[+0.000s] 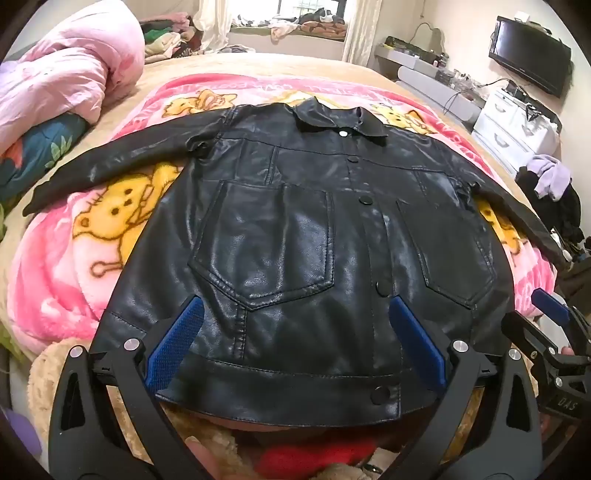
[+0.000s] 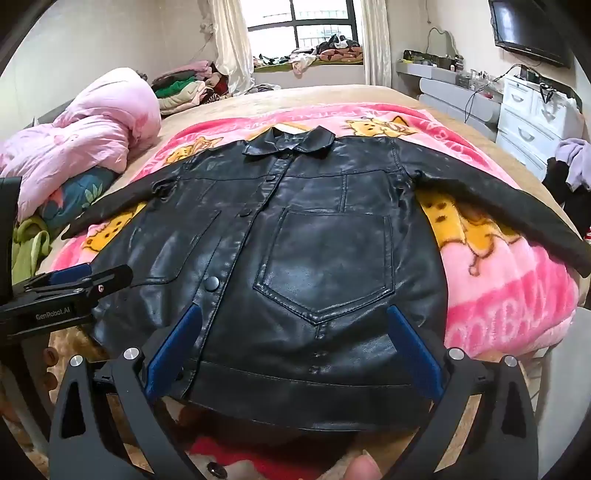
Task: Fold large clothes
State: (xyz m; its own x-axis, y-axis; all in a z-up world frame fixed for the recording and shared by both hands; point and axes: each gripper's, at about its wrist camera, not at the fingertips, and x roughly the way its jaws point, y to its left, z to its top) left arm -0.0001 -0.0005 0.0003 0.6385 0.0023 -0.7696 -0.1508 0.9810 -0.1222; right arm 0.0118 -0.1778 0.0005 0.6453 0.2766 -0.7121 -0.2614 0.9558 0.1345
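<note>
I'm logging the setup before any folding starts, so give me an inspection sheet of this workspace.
Surface: bed covered by a pink cartoon blanket.
Job's things: black leather jacket lying flat, front up, buttoned, sleeves spread out.
Clutter: pink quilt bunched at the far left; clothes pile behind it.
Grippers: left gripper and right gripper both open above the hem, holding nothing.
Cables: wires by the white drawers.
Surroundings: window, wall television.
</note>
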